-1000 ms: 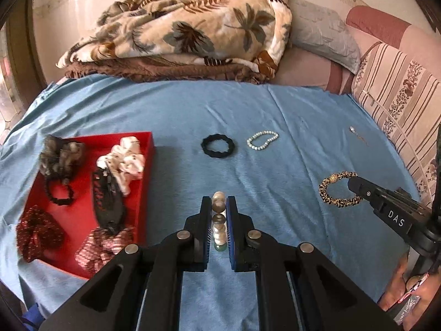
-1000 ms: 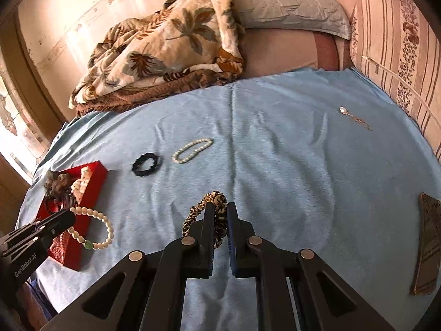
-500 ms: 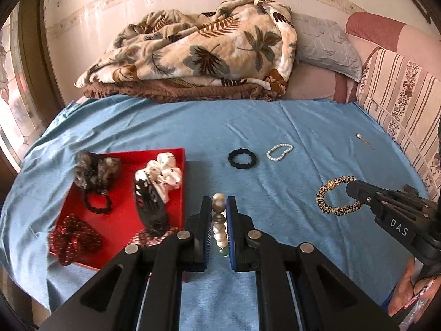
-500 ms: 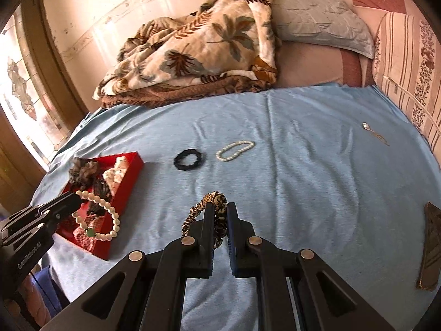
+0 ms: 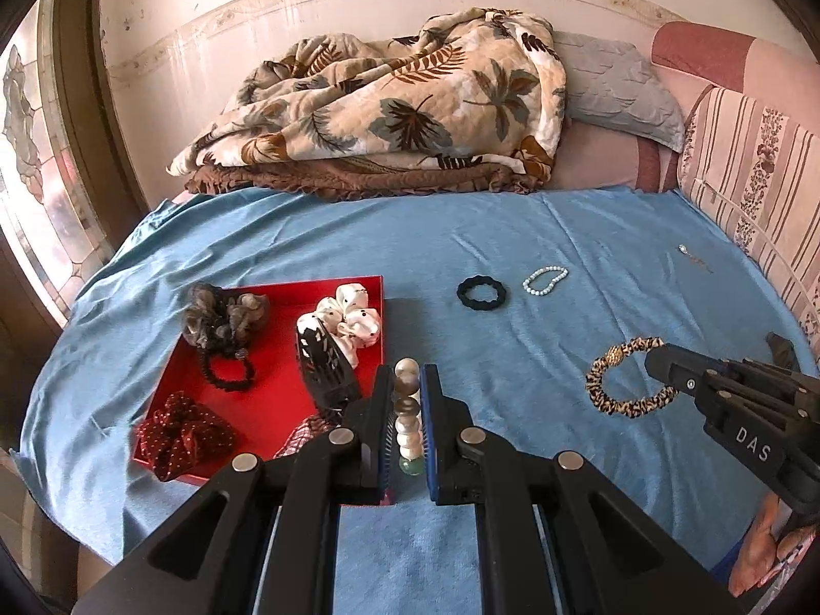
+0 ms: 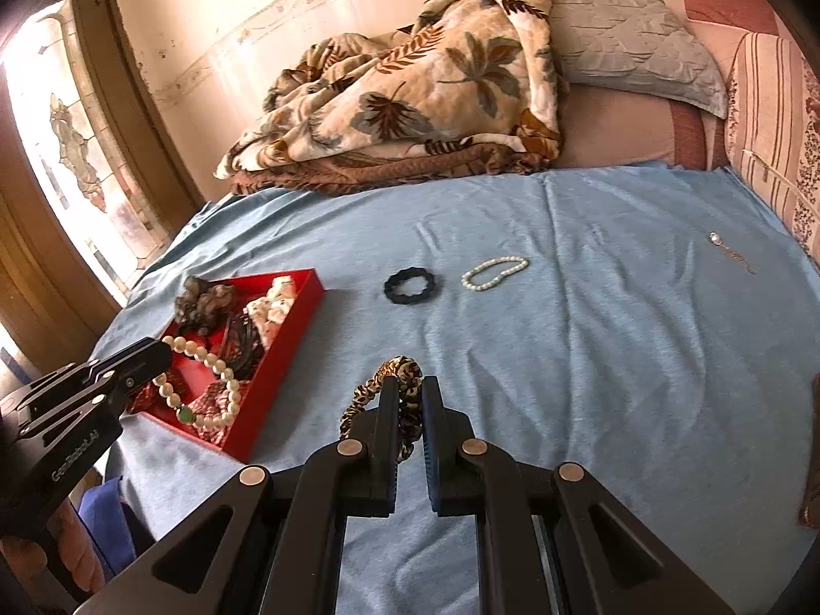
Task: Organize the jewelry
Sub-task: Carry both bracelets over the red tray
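Observation:
My left gripper (image 5: 407, 384) is shut on a pearl bead bracelet (image 5: 407, 425) with one green bead, held above the right edge of the red tray (image 5: 277, 379); the bracelet also shows in the right wrist view (image 6: 205, 389). My right gripper (image 6: 410, 389) is shut on a leopard-print bracelet (image 6: 394, 374), held above the blue sheet; it also shows in the left wrist view (image 5: 622, 382). A black ring band (image 5: 482, 293), a small white bead bracelet (image 5: 545, 279) and a thin chain with a pendant (image 5: 692, 256) lie on the sheet.
The red tray holds a grey scrunchie (image 5: 220, 315), a white dotted scrunchie (image 5: 353, 318), a black hair clip (image 5: 323, 364), a black bead band (image 5: 225, 379) and red scrunchies (image 5: 179, 435). A folded leaf-print blanket (image 5: 389, 107) and pillows (image 5: 615, 87) lie at the bed's far side.
Both grippers have risen and pulled back. The left one has carried the pearl bracelet leftward, over the tray's right edge. Both still hold their bracelets.

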`<action>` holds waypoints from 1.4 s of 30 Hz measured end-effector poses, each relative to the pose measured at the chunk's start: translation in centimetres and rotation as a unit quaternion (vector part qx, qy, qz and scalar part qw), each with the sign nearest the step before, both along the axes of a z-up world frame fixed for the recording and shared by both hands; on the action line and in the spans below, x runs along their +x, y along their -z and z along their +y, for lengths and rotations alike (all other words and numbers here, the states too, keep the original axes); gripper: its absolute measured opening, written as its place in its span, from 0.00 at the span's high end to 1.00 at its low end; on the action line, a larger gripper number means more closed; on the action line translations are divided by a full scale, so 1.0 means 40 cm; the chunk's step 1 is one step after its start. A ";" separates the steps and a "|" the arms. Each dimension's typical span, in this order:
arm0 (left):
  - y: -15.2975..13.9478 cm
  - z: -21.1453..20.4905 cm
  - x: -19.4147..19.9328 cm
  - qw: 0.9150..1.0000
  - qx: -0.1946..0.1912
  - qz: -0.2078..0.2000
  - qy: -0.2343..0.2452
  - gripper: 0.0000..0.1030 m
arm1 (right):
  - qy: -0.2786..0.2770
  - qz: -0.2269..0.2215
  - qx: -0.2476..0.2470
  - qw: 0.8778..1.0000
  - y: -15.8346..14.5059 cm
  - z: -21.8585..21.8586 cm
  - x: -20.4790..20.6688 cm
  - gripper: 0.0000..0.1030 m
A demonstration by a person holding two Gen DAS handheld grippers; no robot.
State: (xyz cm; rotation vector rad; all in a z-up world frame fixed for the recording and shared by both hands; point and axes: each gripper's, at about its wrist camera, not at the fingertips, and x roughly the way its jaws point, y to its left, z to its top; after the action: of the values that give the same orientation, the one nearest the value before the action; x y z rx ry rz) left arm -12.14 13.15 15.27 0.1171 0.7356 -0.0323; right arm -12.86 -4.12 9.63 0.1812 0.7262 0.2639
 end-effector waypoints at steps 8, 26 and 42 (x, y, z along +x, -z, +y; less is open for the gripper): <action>-0.022 -0.008 -0.025 1.000 0.011 -0.014 -0.003 0.91 | -0.012 -0.013 0.017 1.000 -0.009 -0.009 -0.035 0.91; -0.033 0.181 0.087 0.999 -0.044 0.000 -0.023 0.91 | -0.049 -0.015 0.006 0.999 -0.034 0.066 -0.031 0.91; 0.027 0.384 0.220 0.996 -0.078 -0.002 -0.046 0.91 | -0.121 0.004 0.004 0.993 -0.016 0.332 0.083 0.91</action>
State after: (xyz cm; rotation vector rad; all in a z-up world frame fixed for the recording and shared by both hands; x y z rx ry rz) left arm -3.33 28.53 14.19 -0.0651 0.7307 -0.0023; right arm -9.52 9.17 10.28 0.1017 0.7562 0.4978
